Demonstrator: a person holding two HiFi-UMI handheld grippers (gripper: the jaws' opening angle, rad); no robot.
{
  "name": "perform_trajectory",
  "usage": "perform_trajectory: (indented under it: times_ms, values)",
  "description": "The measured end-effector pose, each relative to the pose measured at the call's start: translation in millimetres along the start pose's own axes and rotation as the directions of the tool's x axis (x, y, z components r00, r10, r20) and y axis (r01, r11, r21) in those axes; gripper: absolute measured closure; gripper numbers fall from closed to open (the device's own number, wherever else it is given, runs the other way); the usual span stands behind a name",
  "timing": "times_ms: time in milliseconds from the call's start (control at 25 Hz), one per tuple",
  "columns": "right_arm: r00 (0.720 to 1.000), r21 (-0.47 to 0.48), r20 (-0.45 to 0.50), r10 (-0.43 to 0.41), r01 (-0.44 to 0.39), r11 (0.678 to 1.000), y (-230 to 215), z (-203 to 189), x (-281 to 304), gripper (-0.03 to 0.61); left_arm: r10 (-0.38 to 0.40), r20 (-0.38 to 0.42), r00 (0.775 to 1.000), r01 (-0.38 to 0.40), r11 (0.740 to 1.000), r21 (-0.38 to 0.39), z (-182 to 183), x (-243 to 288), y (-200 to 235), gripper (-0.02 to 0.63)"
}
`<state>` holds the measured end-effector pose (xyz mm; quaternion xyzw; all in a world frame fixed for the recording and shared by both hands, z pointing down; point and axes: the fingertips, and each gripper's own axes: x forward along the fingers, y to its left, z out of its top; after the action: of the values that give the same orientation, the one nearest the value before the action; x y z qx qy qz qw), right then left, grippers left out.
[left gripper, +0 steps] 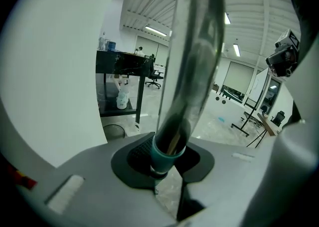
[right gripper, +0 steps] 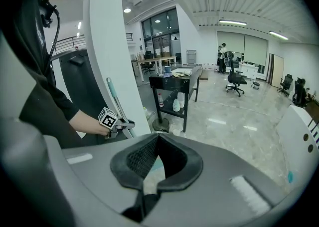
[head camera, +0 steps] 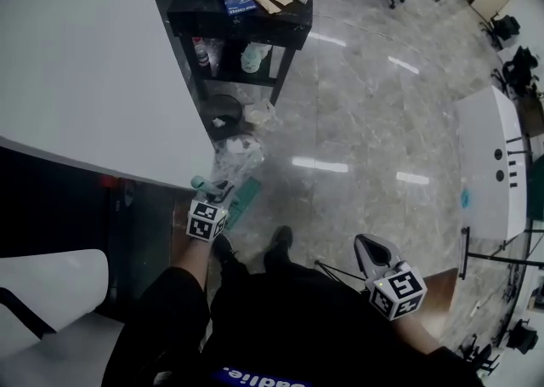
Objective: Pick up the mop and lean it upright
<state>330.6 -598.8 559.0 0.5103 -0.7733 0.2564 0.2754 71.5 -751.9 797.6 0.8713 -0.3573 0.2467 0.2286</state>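
Currently we are pinching the mop handle (left gripper: 192, 61) with the left tool (left gripper: 167, 157); the right tool (right gripper: 158, 143) is sitting pressed together, empty.

1. The mop (left gripper: 192, 71) has a glossy dark grey pole with a teal collar; its head is teal.
2. The right gripper (right gripper: 158, 138) is grey, with black ribbed fingers (right gripper: 137, 158).
3. Its cube (head camera: 398, 290) is white with black squares.
4. The floor (head camera: 374, 122) is glossy beige-grey, marbled.
5. The cart (head camera: 246, 24) is black.
6. The wall (head camera: 76, 54) is white.
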Motion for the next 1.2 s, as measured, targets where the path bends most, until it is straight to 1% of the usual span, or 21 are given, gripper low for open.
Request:
perform_trajectory:
  times_ms: [120,160,240,320,400,600,680,760,840,920,960,1000,1120,1200]
  values:
    - [1.0,-0.004,-0.011,-0.003,0.003,1.0,-1,-1,1,0.574,-0.005,-0.002,1.0,0.005,1.0,-0.014,4,6,5,0.514]
    - [1.0,-0.008,-0.013,-0.003,0.003,1.0,-1,-1,2,0.574,-0.001,-0.001,1.0,0.001,1.0,-0.03,5,7,8,0.514]
    - [1.0,-0.019,-0.017,0.0,-0.001,1.0,1,0,4,0.574,0.02,0.015,1.0,-0.019,0.996,-0.09,8,7,17,0.508]
    - [1.0,-0.025,-0.017,0.002,-0.002,1.0,2,2,3,0.574,0.057,0.034,0.998,-0.05,0.983,-0.176,9,5,29,0.499]
    - [1.0,-0.029,-0.015,0.001,-0.002,1.0,3,4,3,0.574,0.093,0.04,0.995,-0.08,0.965,-0.252,10,2,40,0.489]
    - [1.0,-0.031,-0.01,0.004,-0.005,1.0,6,8,5,0.572,0.116,0.015,0.993,-0.104,0.933,-0.343,8,4,49,0.468]
    - [1.0,-0.042,-0.002,0.002,-0.002,0.999,7,11,6,0.569,0.122,0.002,0.992,-0.112,0.916,-0.385,6,5,50,0.455]
    - [1.0,-0.052,0.0,0.002,-0.002,0.999,7,13,6,0.568,0.127,-0.022,0.992,-0.123,0.891,-0.437,0,7,51,0.436]
    - [1.0,-0.056,-0.001,0.002,-0.002,0.998,7,12,6,0.565,0.127,-0.044,0.991,-0.132,0.856,-0.499,-7,9,51,0.419]
    - [1.0,-0.055,0.002,0.0,0.0,0.998,7,12,5,0.561,0.134,-0.048,0.99,-0.138,0.821,-0.555,-10,9,52,0.386]
    - [1.0,-0.055,0.004,0.0,0.0,0.999,7,13,5,0.56,0.138,-0.048,0.989,-0.14,0.809,-0.571,-10,8,53,0.376]
    - [1.0,-0.054,0.007,0.0,0.0,0.999,8,13,5,0.56,0.139,-0.048,0.989,-0.141,0.802,-0.58,-11,7,53,0.37]
    - [1.0,-0.055,0.01,0.003,-0.002,0.998,9,14,6,0.557,0.139,-0.045,0.989,-0.139,0.795,-0.591,-13,4,53,0.353]
    - [1.0,-0.054,0.011,0.004,-0.004,0.999,9,14,7,0.554,0.149,-0.033,0.988,-0.139,0.78,-0.61,-15,0,53,0.34]
